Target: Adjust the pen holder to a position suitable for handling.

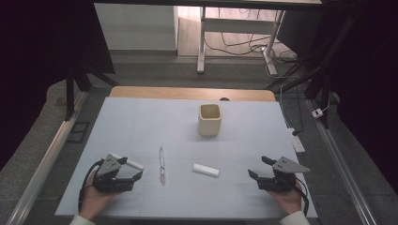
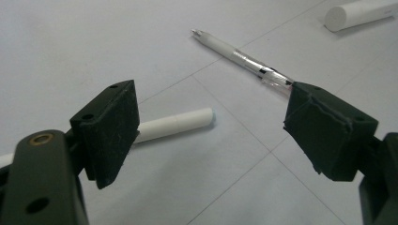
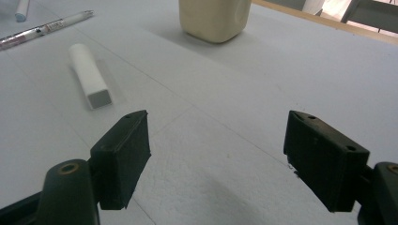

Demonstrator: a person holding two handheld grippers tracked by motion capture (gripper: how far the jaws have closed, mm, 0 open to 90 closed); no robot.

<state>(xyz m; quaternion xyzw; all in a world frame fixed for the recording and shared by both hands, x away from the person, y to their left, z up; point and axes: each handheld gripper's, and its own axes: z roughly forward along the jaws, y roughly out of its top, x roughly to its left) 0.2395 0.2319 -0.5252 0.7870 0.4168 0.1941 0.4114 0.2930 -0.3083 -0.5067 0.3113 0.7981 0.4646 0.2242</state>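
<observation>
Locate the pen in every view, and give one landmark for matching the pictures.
High view: the pen lies lengthwise at lower centre, between the two white sticks.
Left gripper view: it runs diagonally at upper centre, its far end hidden behind one jaw.
Right gripper view: it lies at the top left corner.
Shared landmark: the square-ended white stick beside the pen.

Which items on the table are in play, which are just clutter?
In play: left gripper, jaws open beside the white marker; pen; white block; cream cup; right gripper, open.
Lying about: white power strip at the table's right edge; floor cables.
</observation>
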